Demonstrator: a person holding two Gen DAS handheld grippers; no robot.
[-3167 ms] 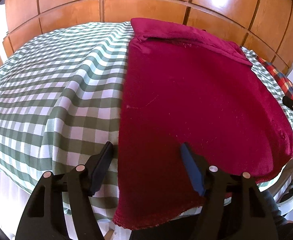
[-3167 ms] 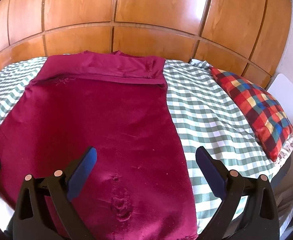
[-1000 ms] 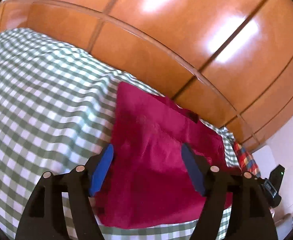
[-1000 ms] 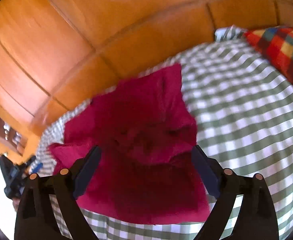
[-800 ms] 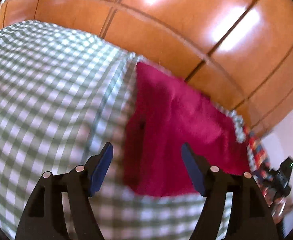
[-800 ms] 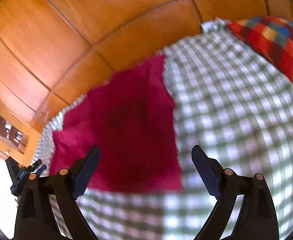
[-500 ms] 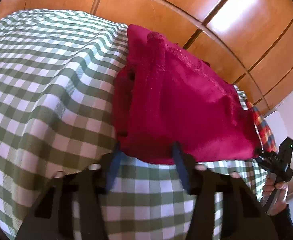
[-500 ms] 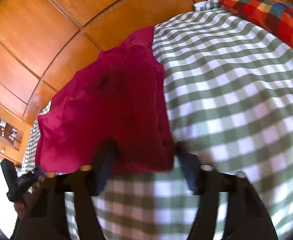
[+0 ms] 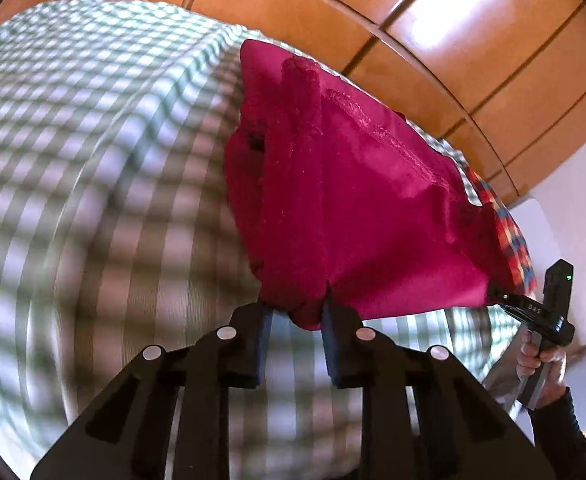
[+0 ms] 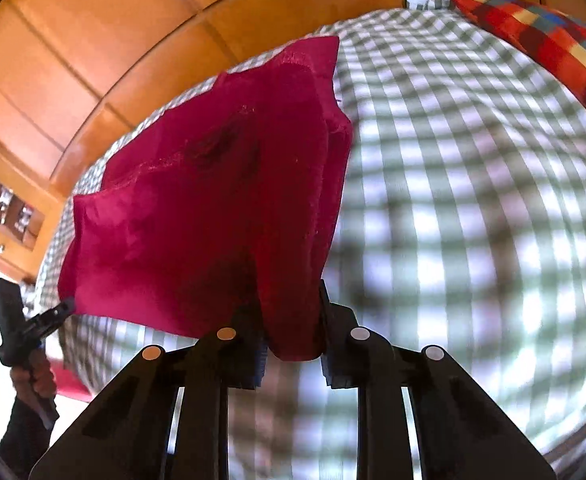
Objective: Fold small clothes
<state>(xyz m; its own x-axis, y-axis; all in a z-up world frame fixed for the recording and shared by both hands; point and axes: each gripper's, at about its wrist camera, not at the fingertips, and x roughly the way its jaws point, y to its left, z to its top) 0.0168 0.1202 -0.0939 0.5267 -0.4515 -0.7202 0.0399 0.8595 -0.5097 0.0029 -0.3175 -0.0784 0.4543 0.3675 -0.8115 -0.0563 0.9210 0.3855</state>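
Observation:
A crimson garment [image 9: 353, 200] lies folded on the green-checked bed cover [image 9: 93, 160]. Its near edge is raised and stretched between my two grippers. My left gripper [image 9: 297, 320] has a bunched near corner of the cloth between its pads, and its jaws are closing on it. My right gripper [image 10: 291, 340] pinches the other near corner of the garment [image 10: 213, 200], jaws likewise closing. The left wrist view shows the right gripper [image 9: 509, 300] at the cloth's far corner. The right wrist view shows the left gripper [image 10: 59, 308] the same way.
A red, blue and yellow plaid pillow [image 10: 541, 40] lies at the right end of the bed. Orange wooden panels [image 9: 413, 40] rise behind the bed. A person's hand [image 9: 541, 356] grips the right tool's handle. Checked cover [image 10: 473, 200] stretches wide on both sides.
Both grippers came down and forward to the garment's near edge and went from wide open to pinching its two corners. The near edge now hangs lifted between them.

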